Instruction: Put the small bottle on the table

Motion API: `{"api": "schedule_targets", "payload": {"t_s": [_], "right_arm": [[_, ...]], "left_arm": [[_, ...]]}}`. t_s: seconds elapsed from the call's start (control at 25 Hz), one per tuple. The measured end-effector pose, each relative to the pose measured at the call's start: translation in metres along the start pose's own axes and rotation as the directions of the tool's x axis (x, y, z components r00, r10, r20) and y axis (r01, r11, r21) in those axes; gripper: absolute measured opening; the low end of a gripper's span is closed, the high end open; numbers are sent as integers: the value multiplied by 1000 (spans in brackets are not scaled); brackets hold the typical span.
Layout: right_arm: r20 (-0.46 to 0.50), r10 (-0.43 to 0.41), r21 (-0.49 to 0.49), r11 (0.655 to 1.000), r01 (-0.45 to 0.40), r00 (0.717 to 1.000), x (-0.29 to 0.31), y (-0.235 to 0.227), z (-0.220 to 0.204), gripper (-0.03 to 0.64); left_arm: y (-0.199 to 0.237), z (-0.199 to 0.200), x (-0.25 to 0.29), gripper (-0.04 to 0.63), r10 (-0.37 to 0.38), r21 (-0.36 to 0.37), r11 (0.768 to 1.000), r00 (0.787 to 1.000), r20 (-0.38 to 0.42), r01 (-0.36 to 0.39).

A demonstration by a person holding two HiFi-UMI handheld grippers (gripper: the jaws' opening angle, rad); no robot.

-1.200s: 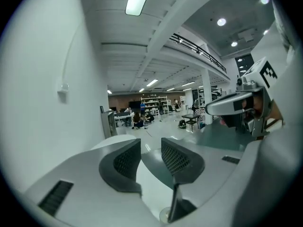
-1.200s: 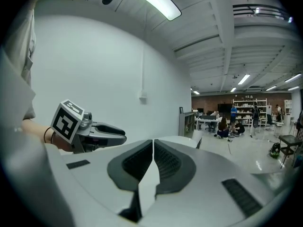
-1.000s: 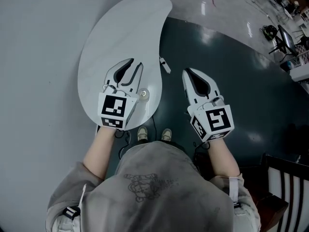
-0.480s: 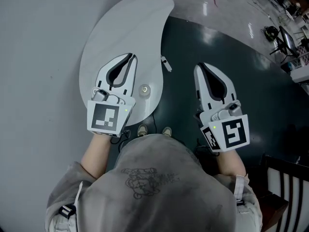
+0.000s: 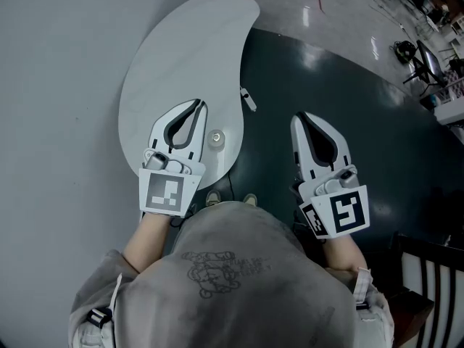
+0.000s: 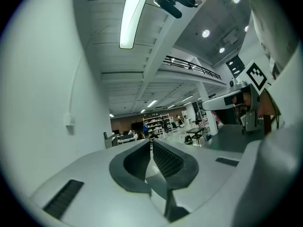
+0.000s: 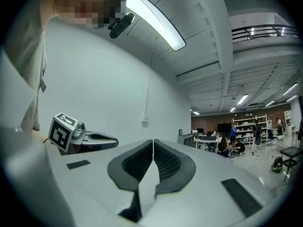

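The small bottle stands on the desk just beside your left claw, probably upright, though it shows small from above. Left claw and right claw are both pressed together, empty. Pull the left one straight back, never sideways, so its flank spares the bottle.

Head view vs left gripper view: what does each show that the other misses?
Only the head view: the white table, the small bottle standing on it beside the left gripper without touching it, and the person's shoes. Only the left gripper view: the ceiling light strip and distant shelves. Both: the left gripper, jaws shut and empty, and the right gripper.
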State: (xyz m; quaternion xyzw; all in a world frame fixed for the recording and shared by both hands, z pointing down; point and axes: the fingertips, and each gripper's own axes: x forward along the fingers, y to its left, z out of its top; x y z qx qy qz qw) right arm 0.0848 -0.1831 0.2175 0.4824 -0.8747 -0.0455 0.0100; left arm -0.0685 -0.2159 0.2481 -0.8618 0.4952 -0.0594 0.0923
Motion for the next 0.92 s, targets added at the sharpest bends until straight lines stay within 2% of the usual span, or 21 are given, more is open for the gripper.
{"api": "schedule_targets", "payload": {"t_s": [0.92], "right_arm": [[-19, -15, 0, 1000, 15, 1000, -5, 2, -5, 31]], "left_arm": [[-6, 5, -3, 29, -27, 7, 1000, 1000, 2, 27]]}}
